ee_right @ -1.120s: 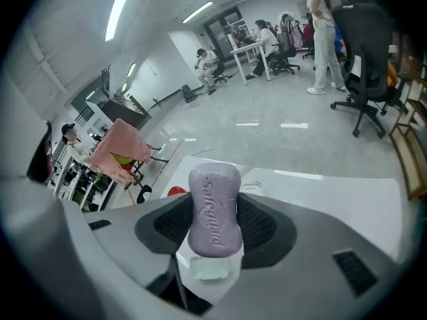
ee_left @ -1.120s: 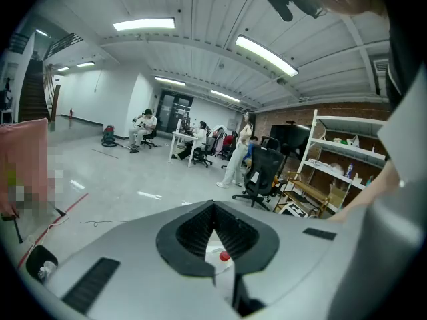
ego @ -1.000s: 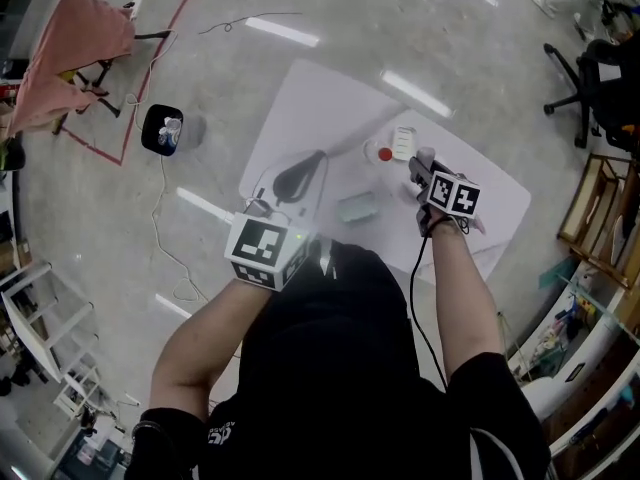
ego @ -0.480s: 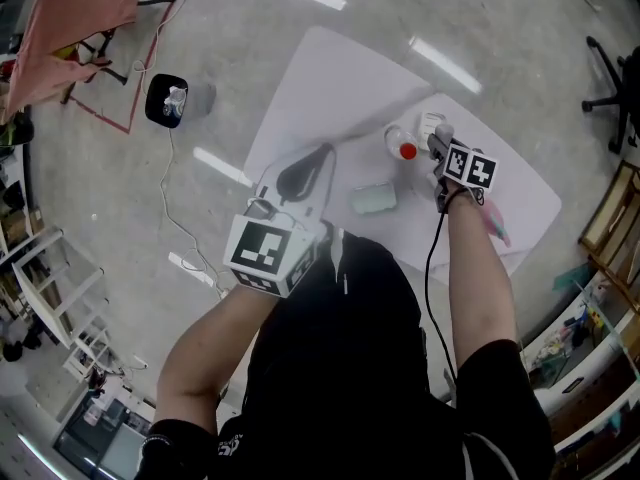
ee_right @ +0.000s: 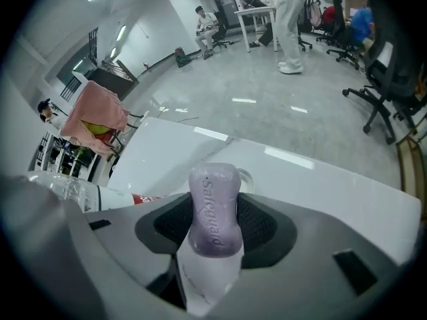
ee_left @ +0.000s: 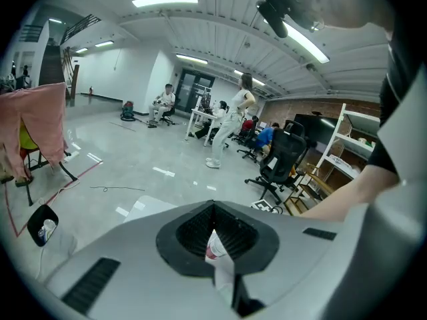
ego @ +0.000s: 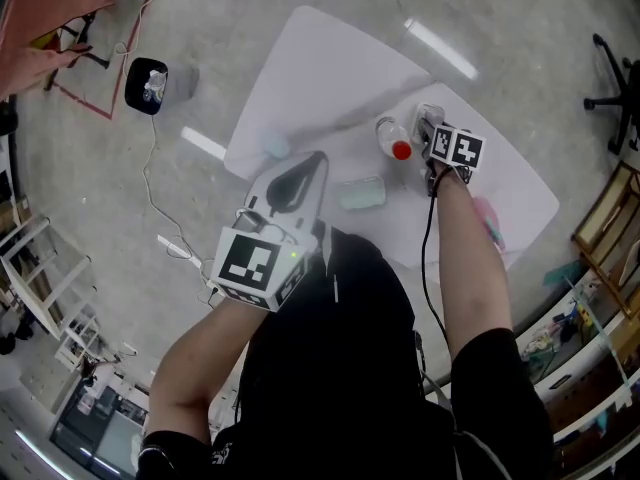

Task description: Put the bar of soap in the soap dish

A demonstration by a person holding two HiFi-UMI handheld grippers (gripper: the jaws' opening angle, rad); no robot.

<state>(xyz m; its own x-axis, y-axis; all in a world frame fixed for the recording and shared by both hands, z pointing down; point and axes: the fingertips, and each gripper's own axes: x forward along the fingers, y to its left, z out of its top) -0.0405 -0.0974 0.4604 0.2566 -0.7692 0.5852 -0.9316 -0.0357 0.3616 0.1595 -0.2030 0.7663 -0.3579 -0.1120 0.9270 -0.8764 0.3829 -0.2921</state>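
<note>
A purple bar of soap (ee_right: 214,209) stands on end between the pads of my right gripper (ee_right: 215,227), which is shut on it. In the head view that gripper (ego: 428,126) hangs over the white table (ego: 330,78), right beside a lying clear bottle with a red cap (ego: 392,139). The pale green soap dish (ego: 361,194) lies on the table a little to the left and nearer to me. My left gripper (ego: 316,160) is shut on nothing, left of the dish. Through its narrow slit (ee_left: 213,211) I see the bottle's red cap (ee_left: 212,251).
A pink object (ego: 490,218) lies on the table by my right forearm, and a small pale blue thing (ego: 273,146) sits near the left gripper. The bottle (ee_right: 73,189) lies close on the soap's left. On the floor stand a black bin (ego: 146,84) and an office chair (ego: 618,98).
Both grippers have sunk toward the table. The right one, still holding the soap, has come down next to the bottle. The left one now lies low beside the dish.
</note>
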